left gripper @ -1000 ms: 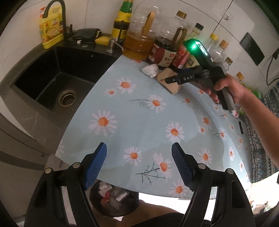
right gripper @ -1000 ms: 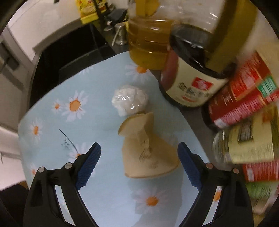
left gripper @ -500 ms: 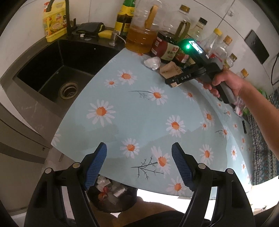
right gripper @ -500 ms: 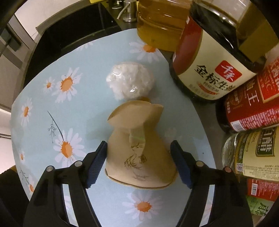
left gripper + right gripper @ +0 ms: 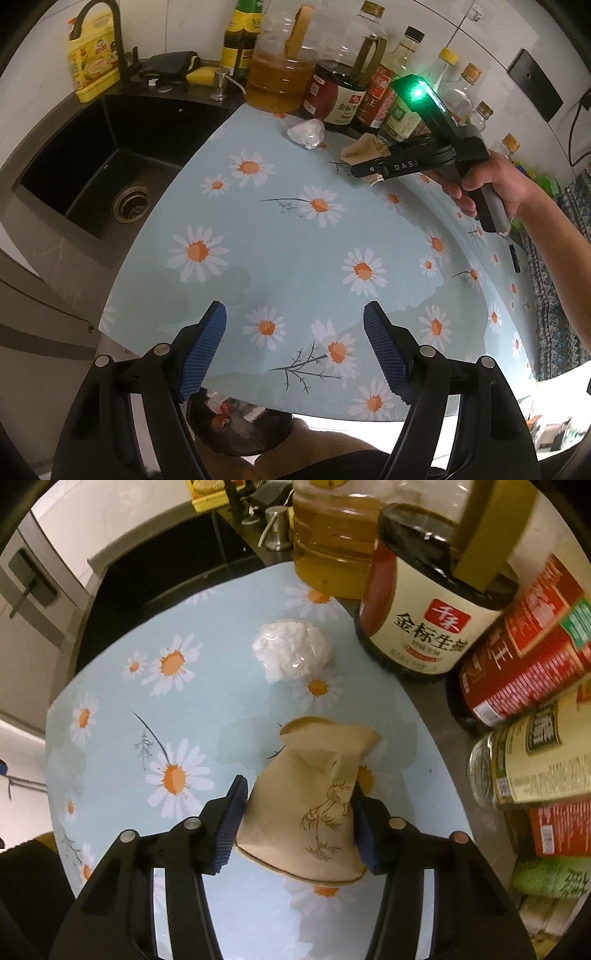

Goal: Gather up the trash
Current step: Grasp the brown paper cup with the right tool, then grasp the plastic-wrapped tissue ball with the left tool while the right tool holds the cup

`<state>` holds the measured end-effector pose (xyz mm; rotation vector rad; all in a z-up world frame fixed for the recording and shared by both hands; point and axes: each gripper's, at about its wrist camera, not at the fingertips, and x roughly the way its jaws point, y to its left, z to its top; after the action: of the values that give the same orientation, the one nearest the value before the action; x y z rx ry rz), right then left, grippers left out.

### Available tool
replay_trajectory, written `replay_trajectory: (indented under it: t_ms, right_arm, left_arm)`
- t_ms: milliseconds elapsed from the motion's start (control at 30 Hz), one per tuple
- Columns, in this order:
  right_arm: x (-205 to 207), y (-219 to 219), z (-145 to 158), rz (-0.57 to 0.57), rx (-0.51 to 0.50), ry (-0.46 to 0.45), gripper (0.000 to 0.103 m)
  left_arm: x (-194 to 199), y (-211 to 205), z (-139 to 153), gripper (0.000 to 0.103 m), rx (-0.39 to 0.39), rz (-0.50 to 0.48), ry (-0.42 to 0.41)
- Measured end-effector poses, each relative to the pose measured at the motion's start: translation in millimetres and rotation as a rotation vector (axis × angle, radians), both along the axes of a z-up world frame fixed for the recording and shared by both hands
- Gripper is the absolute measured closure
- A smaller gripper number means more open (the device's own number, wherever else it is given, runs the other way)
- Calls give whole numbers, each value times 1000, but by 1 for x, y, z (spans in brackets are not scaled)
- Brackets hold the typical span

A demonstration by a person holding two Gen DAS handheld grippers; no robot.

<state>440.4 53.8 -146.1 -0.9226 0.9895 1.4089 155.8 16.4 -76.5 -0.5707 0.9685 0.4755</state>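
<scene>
Since a second ago our right gripper (image 5: 297, 818) has advanced over the crushed paper cup (image 5: 308, 805) and its jaws are closing, pads now pressing the cup's sides. The cup lies on the daisy-print surface (image 5: 207, 686), a white crumpled wad (image 5: 291, 651) at its 12 o'clock, sauce bottles (image 5: 424, 627) at 2 o'clock. Our left gripper (image 5: 295, 345) hangs released, holding nothing, above the trash bin (image 5: 240, 428).

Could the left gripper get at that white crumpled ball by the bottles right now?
Probably yes: the left gripper is open and empty, with bare tablecloth leading to the white ball; it sits far across.
</scene>
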Motion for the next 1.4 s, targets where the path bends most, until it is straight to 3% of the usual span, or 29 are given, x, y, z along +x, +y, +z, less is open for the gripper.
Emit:
replay_trajectory:
  t_ms: [367,567,733,1000,1133,1400]
  right_arm:
    - [-3,-67,26,-113,96,97,50]
    - [-10,-123,35,-204,140,130,50]
    - [-14,-161,39,-275,185,162,50]
    - [-29,-208,44,-356,250,190,50]
    - [-37,-222,42,-380,268,181,50]
    - [-42,-245,32,-424,307,235,49]
  left_arm:
    - [27,22,2,28,-7,-72,-6]
    - [67,44,15,28,43,-152,-14]
    - [108,63,16,28,31,-186,-9]
    - [172,81,1,28,65,-237,50]
    - [199,86,-13,28,123,-266,117]
    - [236,113,-40,28,150,-247,189]
